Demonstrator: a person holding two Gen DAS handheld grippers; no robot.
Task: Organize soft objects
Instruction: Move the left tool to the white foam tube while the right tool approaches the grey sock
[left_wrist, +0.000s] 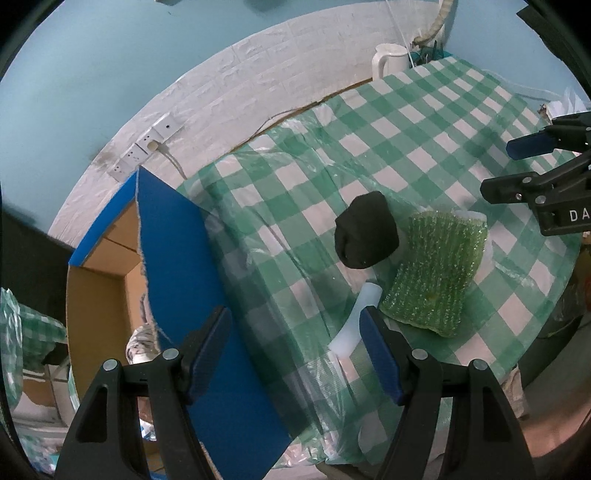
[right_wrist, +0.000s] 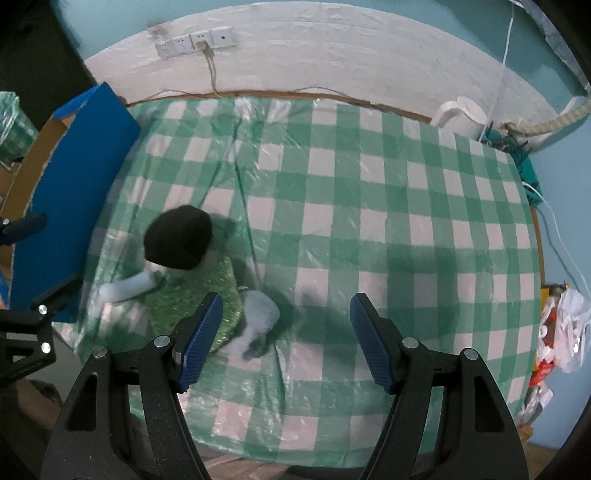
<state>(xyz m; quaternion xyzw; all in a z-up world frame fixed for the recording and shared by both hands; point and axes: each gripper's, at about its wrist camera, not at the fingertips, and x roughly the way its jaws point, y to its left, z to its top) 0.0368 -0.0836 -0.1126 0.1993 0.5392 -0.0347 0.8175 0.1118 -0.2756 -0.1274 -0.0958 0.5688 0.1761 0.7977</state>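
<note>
Your green sponge (right_wrist: 192, 299) was smeared by motion blur in the right wrist view, and your own left pad covered its near corner. The white cloth (left_wrist: 354, 325) lay mostly hidden under that sponge and the black sock ball (left_wrist: 367, 230), so you couldn't tell its shape. The cardboard box (left_wrist: 107, 258) was cut off by its blue flap (left_wrist: 184, 280); the crumpled thing inside stayed unreadable. The right gripper (left_wrist: 517, 166) ran off the frame's edge.
</note>
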